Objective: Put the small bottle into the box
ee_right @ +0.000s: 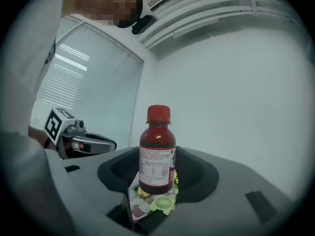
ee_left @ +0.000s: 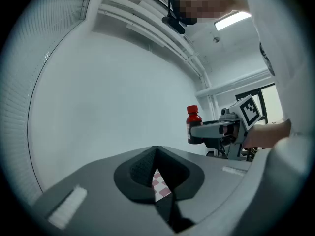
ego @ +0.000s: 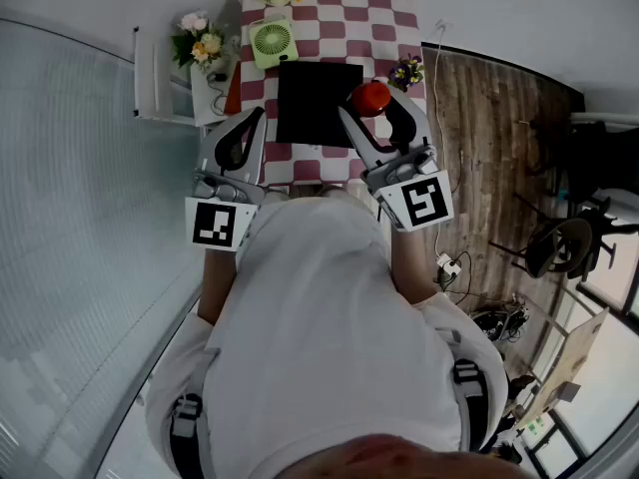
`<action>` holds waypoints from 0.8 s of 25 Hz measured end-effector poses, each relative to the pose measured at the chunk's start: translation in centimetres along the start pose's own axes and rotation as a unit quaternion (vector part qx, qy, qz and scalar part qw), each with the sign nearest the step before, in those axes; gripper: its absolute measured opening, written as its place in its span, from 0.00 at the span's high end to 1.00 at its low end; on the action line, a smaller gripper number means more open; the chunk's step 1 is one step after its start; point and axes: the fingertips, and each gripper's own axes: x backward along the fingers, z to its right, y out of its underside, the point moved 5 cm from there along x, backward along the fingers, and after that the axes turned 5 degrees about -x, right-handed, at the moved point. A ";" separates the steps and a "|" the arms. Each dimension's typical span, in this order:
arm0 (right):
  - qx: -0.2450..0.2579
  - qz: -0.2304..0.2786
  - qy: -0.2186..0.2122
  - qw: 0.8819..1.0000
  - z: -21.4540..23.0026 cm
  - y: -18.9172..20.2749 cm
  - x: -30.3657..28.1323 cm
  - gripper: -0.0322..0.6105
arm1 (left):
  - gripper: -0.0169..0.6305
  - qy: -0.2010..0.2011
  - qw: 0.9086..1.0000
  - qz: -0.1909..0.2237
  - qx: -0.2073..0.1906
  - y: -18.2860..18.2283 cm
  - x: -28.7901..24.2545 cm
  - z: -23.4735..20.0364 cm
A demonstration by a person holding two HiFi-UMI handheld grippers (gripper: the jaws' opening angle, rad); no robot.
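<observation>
Right claw (ee_right: 156,157) wide around small bottle (ee_right: 157,139)

Soft even light is filling room. Ceiling lamp (ee_left: 232,18) is glaring above and right of my left fingers (ee_left: 138,173). Bright blinds (ee_right: 83,87) are glowing left of my right fingers (ee_right: 199,173). Fisheye is bending edges, corners are showing black. Finger bodies nearest lens are blurring.

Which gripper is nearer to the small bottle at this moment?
Right. The right gripper has the small bottle clamped upright between its jaws. The left gripper, shut and empty, is off to the bottle's left, apart from it.
</observation>
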 end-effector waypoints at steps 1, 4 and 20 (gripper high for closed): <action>0.007 -0.003 -0.001 1.000 -0.1 0.1 0.0 0.61 | 0.97 0.003 1.000 -0.001 0.001 0.1 0.1 0.0; 0.020 -0.007 0.000 1.000 -0.6 0.1 -0.1 0.61 | 0.97 0.009 1.000 -0.002 0.001 0.4 0.3 -0.2; 0.042 -0.031 0.024 0.998 -3.4 1.1 -0.4 0.61 | 0.97 0.042 0.999 0.001 -0.007 2.1 3.2 -1.9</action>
